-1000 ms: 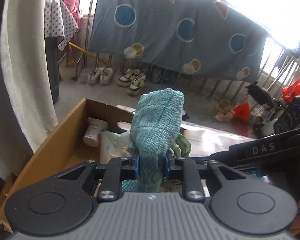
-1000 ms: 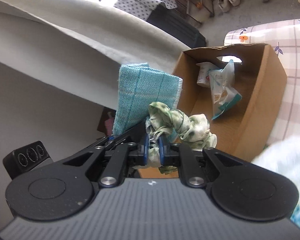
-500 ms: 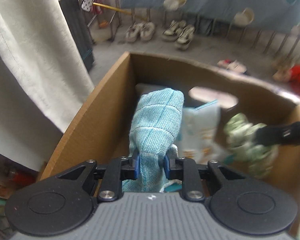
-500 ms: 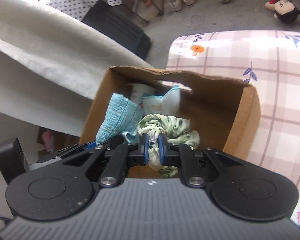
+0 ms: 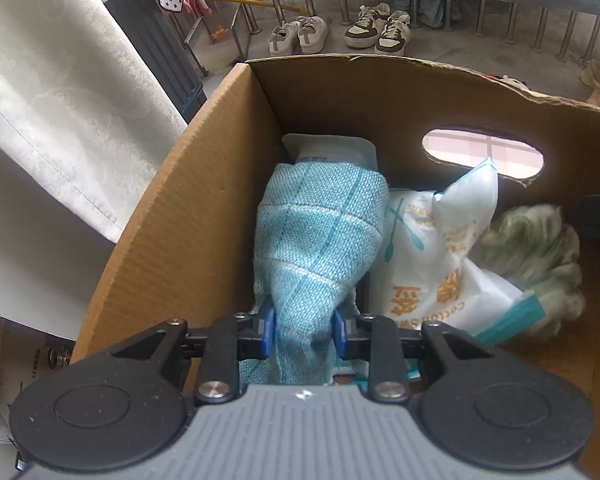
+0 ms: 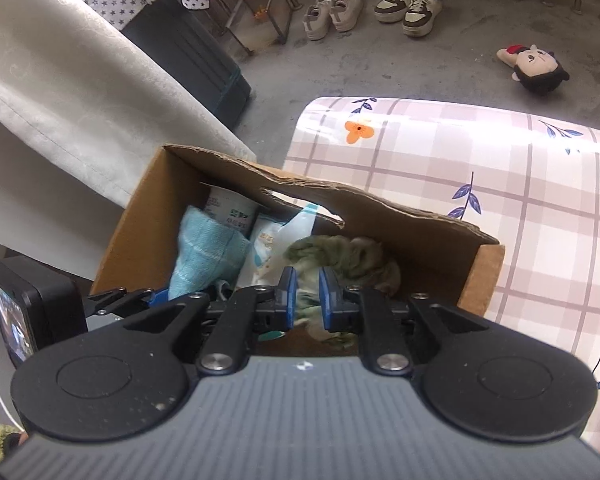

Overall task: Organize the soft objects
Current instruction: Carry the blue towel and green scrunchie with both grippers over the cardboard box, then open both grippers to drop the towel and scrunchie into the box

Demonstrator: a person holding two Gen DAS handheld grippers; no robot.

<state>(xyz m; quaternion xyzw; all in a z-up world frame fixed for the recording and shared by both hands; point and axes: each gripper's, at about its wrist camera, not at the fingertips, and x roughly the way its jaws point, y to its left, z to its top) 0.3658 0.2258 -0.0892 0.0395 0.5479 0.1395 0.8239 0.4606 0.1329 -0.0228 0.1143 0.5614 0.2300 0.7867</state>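
The cardboard box (image 5: 188, 216) filled most of what I saw, standing at the edge of the tabletop (image 6: 480, 184) with its pink checked cover. Both my tools were tipped down into it, so I judged the step in hand to be the drop: two soft things carried over the box and about to be let go.

Inside already lay a white pouch (image 5: 440, 240) with teal and orange print, leaning toward the handle-hole wall, and a pale tube (image 5: 328, 150) in the far corner.

My left gripper (image 5: 304, 326) had the blue woven cloth (image 5: 320, 236) between its fingers (image 5: 266, 326) — they had just been easing apart, and the pads still pressed the bunched cloth at both sides. The cloth stood up ahead of the fingers, along the left wall and against the tube.

My right gripper (image 6: 308, 294) held the green mottled scrunchie (image 6: 348, 252), blurred here; its fingers had likewise just begun to spread, yet the fabric still sat pinched between the blue pads. The scrunchie hung over the box's right side, beside the pouch.

Next, I reckoned, both pairs of fingers needed to open fully so each piece could fall free — then a lift straight up, clear of the box rim, without dragging cloth or scrunchie back out.
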